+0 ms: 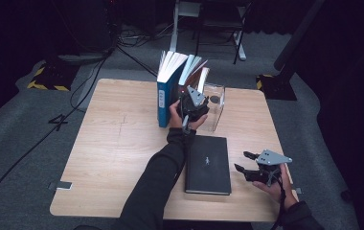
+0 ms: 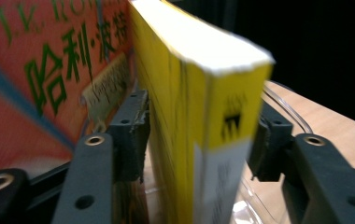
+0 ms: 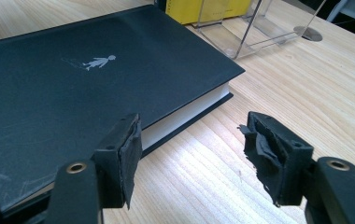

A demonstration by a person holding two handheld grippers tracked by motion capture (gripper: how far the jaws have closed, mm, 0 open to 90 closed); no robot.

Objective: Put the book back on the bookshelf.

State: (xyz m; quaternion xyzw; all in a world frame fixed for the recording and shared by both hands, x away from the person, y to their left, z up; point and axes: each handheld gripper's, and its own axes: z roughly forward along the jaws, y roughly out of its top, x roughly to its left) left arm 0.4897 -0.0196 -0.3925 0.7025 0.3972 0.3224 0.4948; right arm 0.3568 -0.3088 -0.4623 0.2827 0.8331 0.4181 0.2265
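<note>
A yellow-spined book (image 2: 222,116) stands upright between the jaws of my left gripper (image 2: 197,137), which is shut on it; both pads press its covers. Beside it stands a red book (image 2: 35,84) with green Chinese lettering. In the high view my left gripper (image 1: 192,104) is at the right end of a row of upright books (image 1: 166,91), next to a clear plastic stand (image 1: 217,103). A black hardcover book (image 1: 209,165) lies flat near the table's front. My right gripper (image 1: 241,160) is open just right of it, its jaws (image 3: 192,140) empty over the wood beside the black book (image 3: 73,84).
The wooden table (image 1: 113,153) has free room on its left half. The clear stand (image 3: 255,28) is beyond the black book, with a yellow book (image 3: 203,9) behind it. Cables, a desk frame and stand bases are on the grey floor beyond the table.
</note>
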